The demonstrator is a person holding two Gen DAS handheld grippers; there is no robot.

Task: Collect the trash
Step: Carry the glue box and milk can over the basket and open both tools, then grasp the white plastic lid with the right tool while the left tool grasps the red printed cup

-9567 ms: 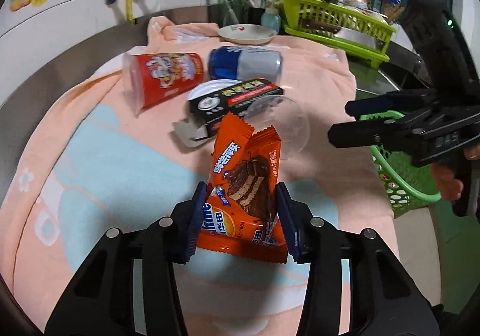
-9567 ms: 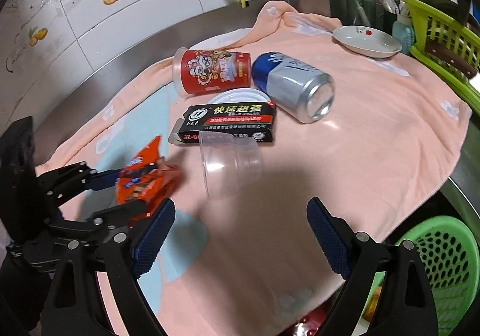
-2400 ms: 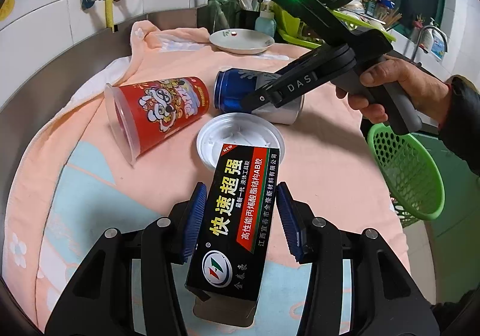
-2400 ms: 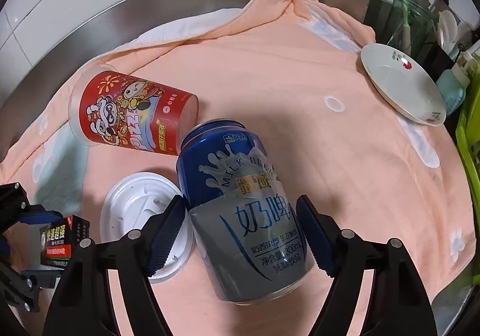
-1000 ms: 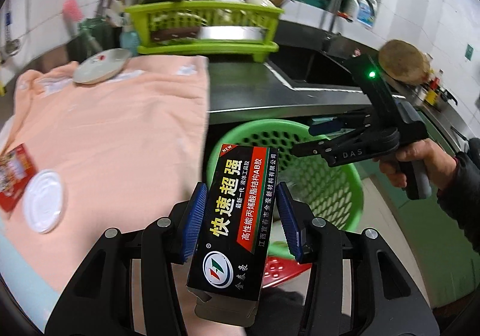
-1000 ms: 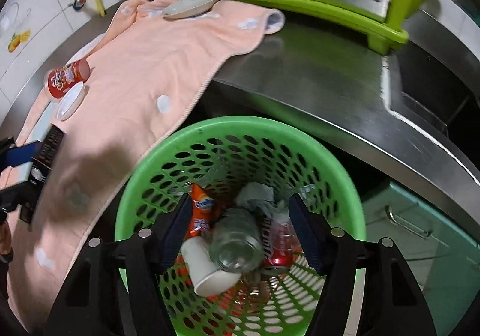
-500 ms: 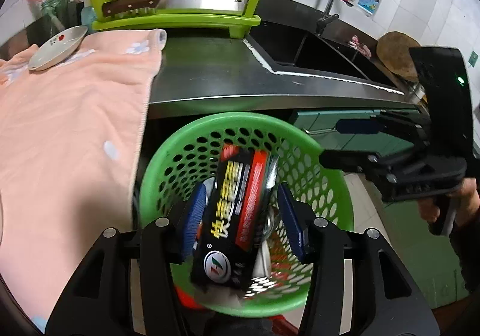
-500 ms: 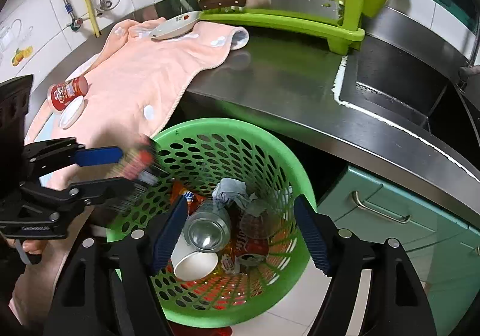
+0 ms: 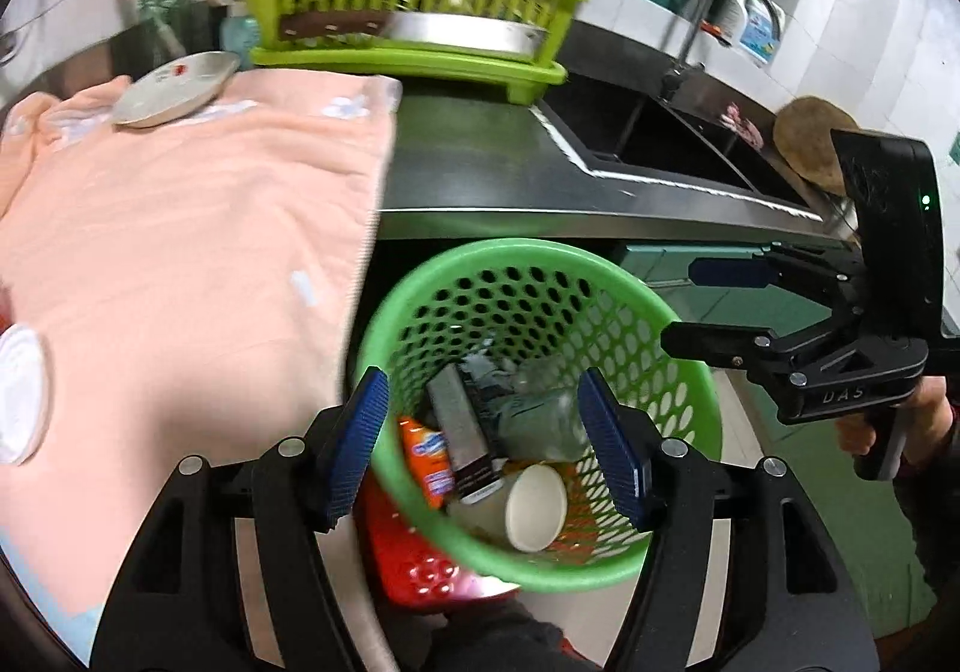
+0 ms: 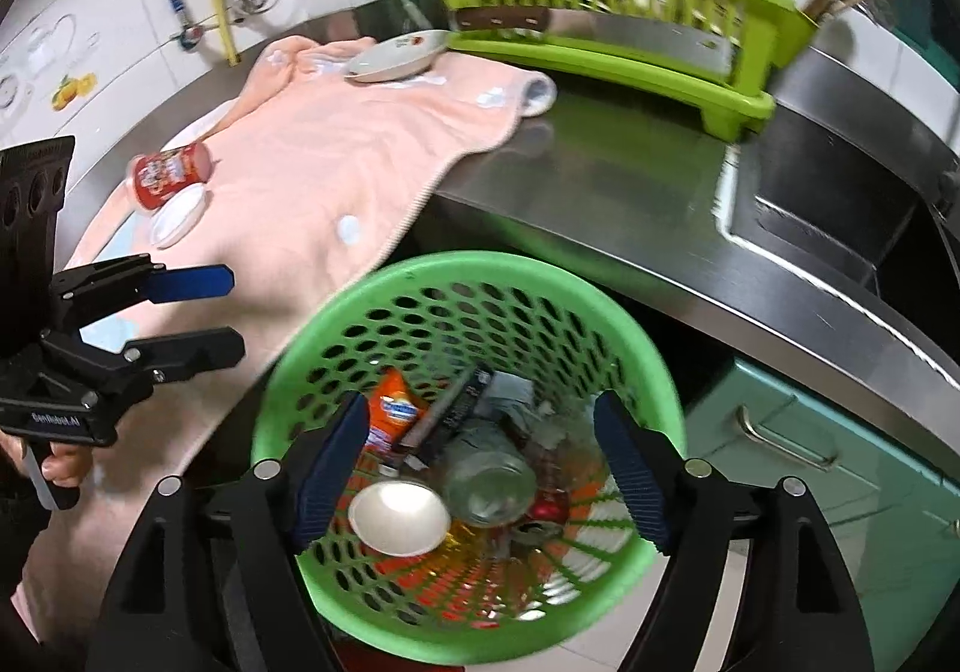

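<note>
Down in the green basket (image 10: 474, 276), below the worktop's edge: a dark box (image 9: 465, 441) lying on its side, an orange snack wrapper (image 9: 429, 459) beside it, a white paper cup (image 9: 534, 507), a clear plastic cup (image 10: 489, 471) on its side, crumpled paper and what looks like a can near the bottom. So a good share of the trash already collected, to judge from the pile.

Above the basket, left gripper (image 9: 489, 450) with jaws spread wide and nothing between them. Right gripper (image 10: 483, 468) also over the basket mouth, jaws likewise wide apart and empty. Each seen from the other's view off to the side: right gripper (image 9: 714, 309) just beyond the basket rim, left gripper (image 10: 210, 312) between basket and towel.

Still left on the pink towel (image 10: 336, 150) spread over the steel worktop (image 10: 606, 192): a red printed cup (image 10: 168, 171) lying on its side, and a white round lid (image 10: 177, 216) touching or just beside it. Lid (image 9: 18, 393) also at the left edge of the left view. Likely two more pickups, then, one for each gripper.

Further back, a white dish (image 10: 399, 57) on the towel's far end, probably not trash, and a lime dish rack (image 10: 606, 12) beyond it by the sink (image 9: 648, 138).
</note>
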